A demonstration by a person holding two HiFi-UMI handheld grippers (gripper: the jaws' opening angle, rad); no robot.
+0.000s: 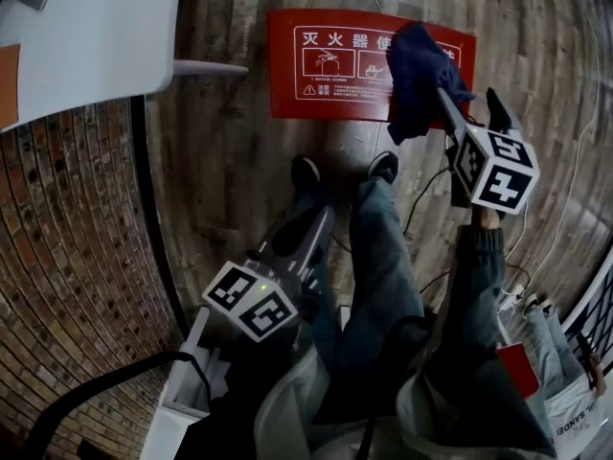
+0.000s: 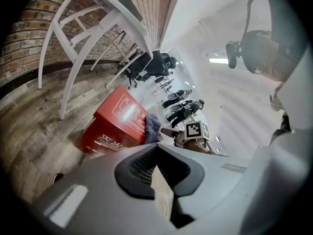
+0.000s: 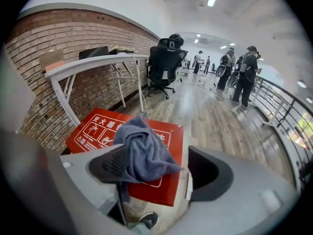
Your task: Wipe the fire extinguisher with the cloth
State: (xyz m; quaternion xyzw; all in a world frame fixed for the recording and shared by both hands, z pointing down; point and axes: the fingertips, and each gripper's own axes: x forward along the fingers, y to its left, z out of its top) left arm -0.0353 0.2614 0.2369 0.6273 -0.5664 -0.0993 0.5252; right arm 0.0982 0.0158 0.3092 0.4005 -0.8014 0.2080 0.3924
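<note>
Head view first: our right gripper is reached out ahead of us and angled down over the red fire extinguisher box. That box lies flat on the wood floor, just past our shoes.

Right gripper view shows its jaws spread wide apart. The blue cloth is bunched up and draped over the left pad, so it's hanging there rather than pinched, and the other pad isn't touching it. It dangles over the right end of the box lid, but we can't tell if it actually touches the lid.

Our left gripper sits low and close in, above our jeans, pointing toward the box and only slightly down. Left gripper view shows its jaws closed tight on each other, empty. From there the box sits well ahead, with the cloth and the right gripper's marker cube at its far edge.

Off to our left there's a white table along the brick wall.
</note>
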